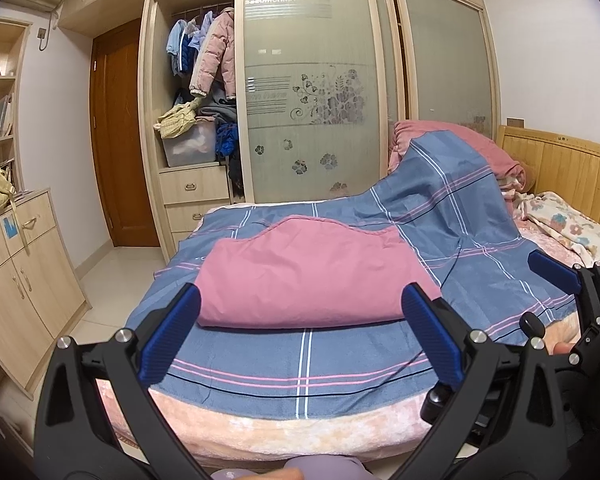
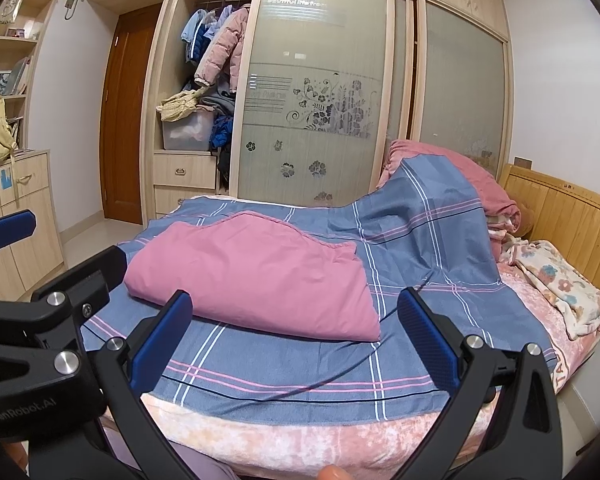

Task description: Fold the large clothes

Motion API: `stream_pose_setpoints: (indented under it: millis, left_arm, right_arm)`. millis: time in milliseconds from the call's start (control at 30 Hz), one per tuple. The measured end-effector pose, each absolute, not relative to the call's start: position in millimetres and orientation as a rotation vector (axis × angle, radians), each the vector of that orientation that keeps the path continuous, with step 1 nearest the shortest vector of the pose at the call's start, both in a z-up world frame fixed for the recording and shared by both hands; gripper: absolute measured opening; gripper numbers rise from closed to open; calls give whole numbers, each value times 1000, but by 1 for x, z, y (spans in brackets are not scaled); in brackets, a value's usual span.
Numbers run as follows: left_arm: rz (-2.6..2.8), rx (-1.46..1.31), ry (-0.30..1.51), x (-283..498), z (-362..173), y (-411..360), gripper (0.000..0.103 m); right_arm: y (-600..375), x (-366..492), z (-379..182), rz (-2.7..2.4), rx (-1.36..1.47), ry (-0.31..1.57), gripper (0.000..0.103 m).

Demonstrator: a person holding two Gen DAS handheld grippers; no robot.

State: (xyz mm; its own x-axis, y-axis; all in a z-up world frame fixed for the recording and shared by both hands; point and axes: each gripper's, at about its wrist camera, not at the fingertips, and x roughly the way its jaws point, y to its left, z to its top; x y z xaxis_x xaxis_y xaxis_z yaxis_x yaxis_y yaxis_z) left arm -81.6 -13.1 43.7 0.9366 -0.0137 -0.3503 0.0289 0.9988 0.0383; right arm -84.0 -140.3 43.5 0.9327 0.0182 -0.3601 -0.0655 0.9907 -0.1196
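While both grippers gape, folded pink cloth beyond left fingers, untouched

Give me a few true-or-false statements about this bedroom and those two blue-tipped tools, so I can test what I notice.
1. Both sets of jaws are wide open and hold nothing. True: the left gripper and the right gripper are empty.
2. The pink folded cloth lies on the blue plaid sheet. True.
3. The pink cloth is clamped in the right gripper. False: it lies free on the bed, beyond the open jaws.
4. The wardrobe is fully closed. False: its left section is open, showing a hanging pink jacket.
5. The blue plaid sheet lies flat all over. False: its far right part rises over a pink bedding pile.
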Motion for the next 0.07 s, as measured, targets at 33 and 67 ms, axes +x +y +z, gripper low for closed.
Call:
stream_pose_setpoints:
  millis: [33,67]
  left_arm:
    - [-21,41,357,-81,43,-13,101]
    - [-21,39,358,-81,43,-13,101]
  right_arm:
    - [-141,-83,43,42,-130,368,102]
    - [-141,-82,42,43,-130,370,102]
